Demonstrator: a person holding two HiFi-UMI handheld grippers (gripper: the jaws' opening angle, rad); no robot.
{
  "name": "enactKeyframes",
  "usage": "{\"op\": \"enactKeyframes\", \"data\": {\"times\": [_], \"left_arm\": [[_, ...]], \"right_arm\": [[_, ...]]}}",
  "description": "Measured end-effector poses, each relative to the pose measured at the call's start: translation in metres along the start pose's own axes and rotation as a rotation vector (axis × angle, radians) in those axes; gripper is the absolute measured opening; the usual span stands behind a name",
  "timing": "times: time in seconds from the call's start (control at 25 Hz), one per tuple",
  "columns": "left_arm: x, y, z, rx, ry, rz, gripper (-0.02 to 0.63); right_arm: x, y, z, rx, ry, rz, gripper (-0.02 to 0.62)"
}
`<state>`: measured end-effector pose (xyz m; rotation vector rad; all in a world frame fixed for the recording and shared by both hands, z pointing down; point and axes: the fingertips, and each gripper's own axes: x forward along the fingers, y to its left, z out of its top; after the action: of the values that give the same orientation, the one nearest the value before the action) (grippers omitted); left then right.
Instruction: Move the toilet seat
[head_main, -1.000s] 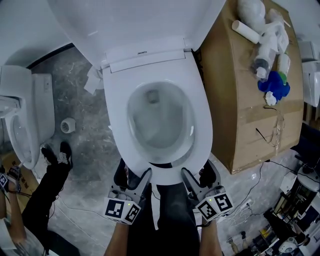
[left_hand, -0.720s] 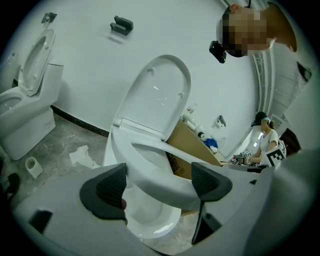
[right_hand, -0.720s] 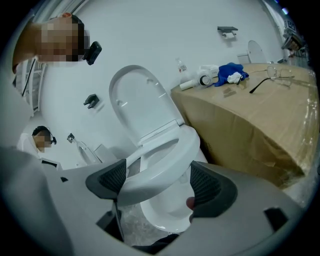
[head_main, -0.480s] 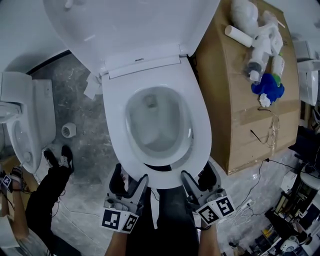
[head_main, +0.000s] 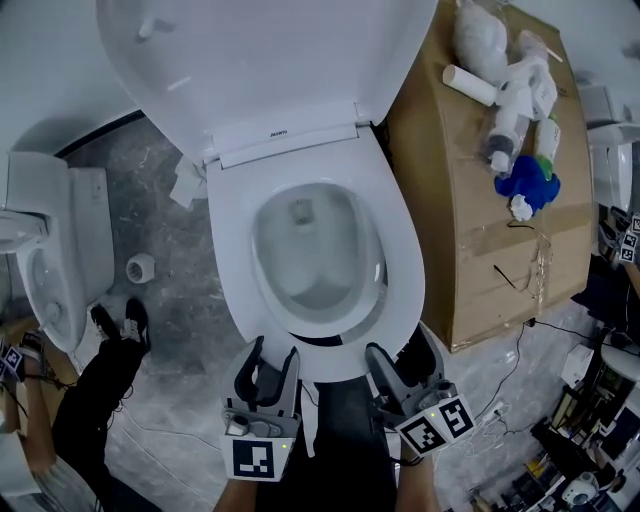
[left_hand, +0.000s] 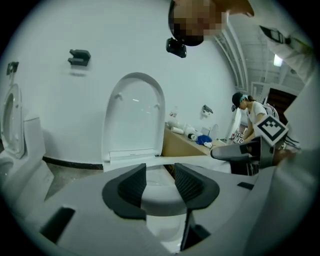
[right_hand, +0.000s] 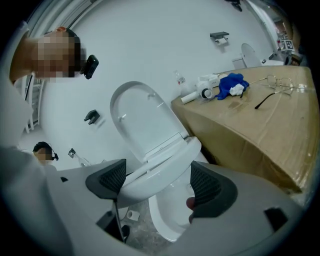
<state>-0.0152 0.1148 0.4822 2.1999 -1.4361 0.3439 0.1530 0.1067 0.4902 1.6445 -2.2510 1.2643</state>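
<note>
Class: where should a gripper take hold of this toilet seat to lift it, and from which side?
The front rim of the toilet seat, approached from the front: it stands clear of the bowl there and sits farthest from the hinge, so lifting is probably easiest.

The left gripper (head_main: 274, 348) and right gripper (head_main: 400, 345) are pale grey moulded shells, each with two broad curved jaws lined by dark ribbed pads (left_hand: 131, 182); each carries at its rear a cube (head_main: 258, 458) printed with black-and-white square markers. The person wears dark trousers (head_main: 335, 440); a thin white strip (head_main: 311, 420) runs down their front.
</note>
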Motion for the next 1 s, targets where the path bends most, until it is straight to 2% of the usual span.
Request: {"op": "enactKeyframes", "data": {"times": [0.08, 0.12, 0.28, 0.48, 0.72, 0.88, 0.92, 1.0], "left_arm": [[0.000, -0.001, 0.005, 0.058, 0.024, 0.002, 0.146], [0.000, -0.001, 0.008, 0.069, 0.029, 0.001, 0.144], [0.001, 0.002, 0.021, 0.025, 0.010, -0.003, 0.134], [0.002, -0.008, 0.025, -0.032, 0.007, -0.065, 0.127], [0.009, -0.010, 0.043, 0.038, 0.009, -0.028, 0.127], [0.009, -0.009, 0.054, 0.054, -0.002, -0.021, 0.127], [0.009, -0.008, 0.058, 0.056, -0.014, -0.020, 0.127], [0.010, -0.008, 0.065, 0.060, -0.035, -0.022, 0.127]], "right_arm": [[0.001, 0.004, 0.007, 0.008, -0.013, 0.000, 0.399], [0.001, 0.006, 0.010, 0.011, -0.018, 0.000, 0.399], [0.002, 0.012, 0.018, 0.015, -0.026, -0.003, 0.399], [0.004, 0.015, 0.025, 0.020, -0.027, -0.007, 0.399], [0.005, 0.021, 0.034, 0.022, -0.028, -0.004, 0.399], [0.005, 0.025, 0.042, 0.036, -0.043, -0.026, 0.399], [0.004, 0.026, 0.045, 0.020, -0.050, -0.043, 0.399], [0.002, 0.030, 0.056, -0.083, -0.064, -0.083, 0.399]]}}
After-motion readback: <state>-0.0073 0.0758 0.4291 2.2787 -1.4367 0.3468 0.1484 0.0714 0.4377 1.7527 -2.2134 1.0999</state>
